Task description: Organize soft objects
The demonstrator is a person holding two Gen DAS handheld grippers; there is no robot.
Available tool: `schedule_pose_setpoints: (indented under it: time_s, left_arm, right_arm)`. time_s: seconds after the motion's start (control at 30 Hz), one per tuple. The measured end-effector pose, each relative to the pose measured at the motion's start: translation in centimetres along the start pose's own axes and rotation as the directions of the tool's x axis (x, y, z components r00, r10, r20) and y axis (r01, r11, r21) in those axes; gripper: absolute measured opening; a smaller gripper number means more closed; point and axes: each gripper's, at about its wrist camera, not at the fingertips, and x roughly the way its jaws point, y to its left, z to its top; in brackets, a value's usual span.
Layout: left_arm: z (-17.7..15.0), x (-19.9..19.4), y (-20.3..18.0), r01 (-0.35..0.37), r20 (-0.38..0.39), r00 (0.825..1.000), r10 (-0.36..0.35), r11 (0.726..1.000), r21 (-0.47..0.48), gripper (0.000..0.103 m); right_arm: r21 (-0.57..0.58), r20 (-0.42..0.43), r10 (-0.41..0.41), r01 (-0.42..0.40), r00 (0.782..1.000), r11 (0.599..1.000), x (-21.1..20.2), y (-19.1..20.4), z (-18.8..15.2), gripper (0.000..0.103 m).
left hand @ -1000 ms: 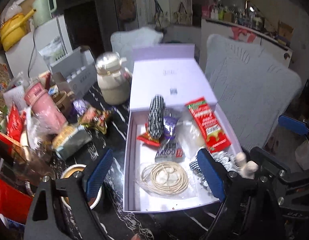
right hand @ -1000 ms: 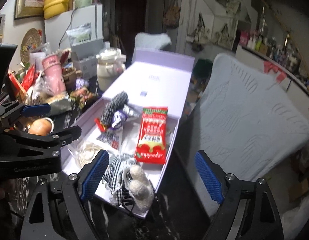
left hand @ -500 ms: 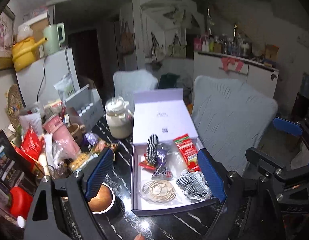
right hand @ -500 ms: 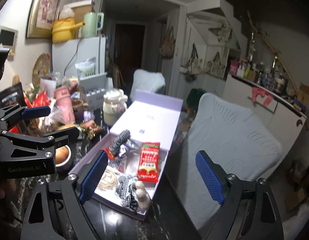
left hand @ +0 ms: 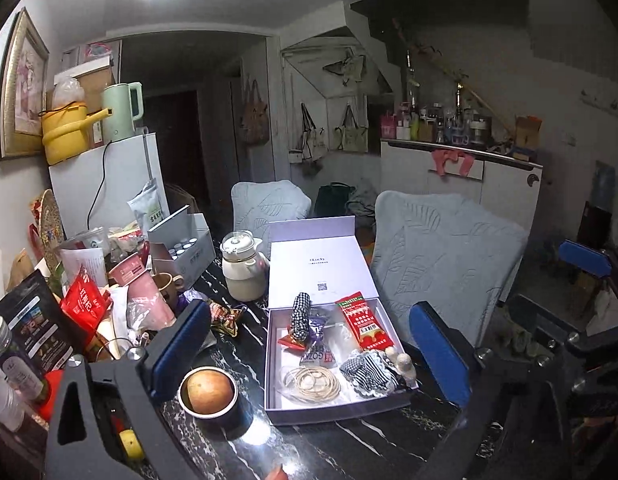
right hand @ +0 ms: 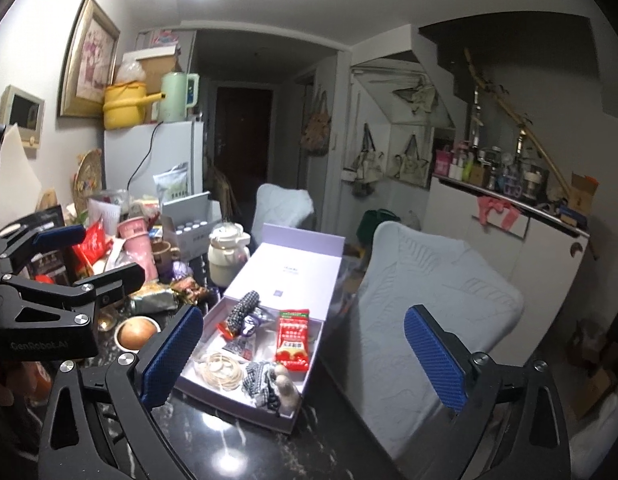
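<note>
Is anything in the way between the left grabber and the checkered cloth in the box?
Nothing visible blocks it. The left gripper is empty, its jaws opening, raised above the table. The checkered cloth lies in the near right corner of the open box, uncovered, beside two small pale dolls.

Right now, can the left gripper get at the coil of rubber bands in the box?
Probably yes. The left gripper is empty, its jaws opening, and the box lies open with its lid folded back. The rubber bands sit uncovered in the near corner, nothing above them. The gripper hangs well above, so it must descend.
</note>
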Motion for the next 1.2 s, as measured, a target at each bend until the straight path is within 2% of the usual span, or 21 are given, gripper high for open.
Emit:
schedule_pose_setpoints:
  time_s: [0.23, 0.5, 0.9, 1.2]
  left_arm:
    - [-2.0, -2.5, -0.3, -0.014, 0.009, 1.000, 0.014, 1.000, 0.009, 0.101]
    - [-4.7, -3.2, -0.7, 0.015, -0.045, 0.999, -0.015, 1.000, -0.012, 0.101]
    - [-8.0, -2.0, -1.8, 0.039, -0.142, 0.989, -0.042, 0.999, -0.023, 0.101]
    - [-9.0, -1.4, -2.4, 0.041, -0.176, 0.983, -0.044, 0.999, -0.021, 0.101]
  right_arm:
    - [0.035, -0.003, -0.019, 0.019, 1.000, 0.999, -2.8, 0.0, -1.3, 0.102]
    - [0.053, -0.049, -0.032, 0.035, 0.998, 0.998, -4.0, 0.4, -3.5, 0.102]
    - [0.091, -0.151, -0.003, 0.017, 0.989, 0.996, -3.9, 1.1, -7.5, 0.102]
    - [0.100, -0.182, -0.012, 0.031, 0.983, 0.994, -3.8, 0.6, -8.4, 0.102]
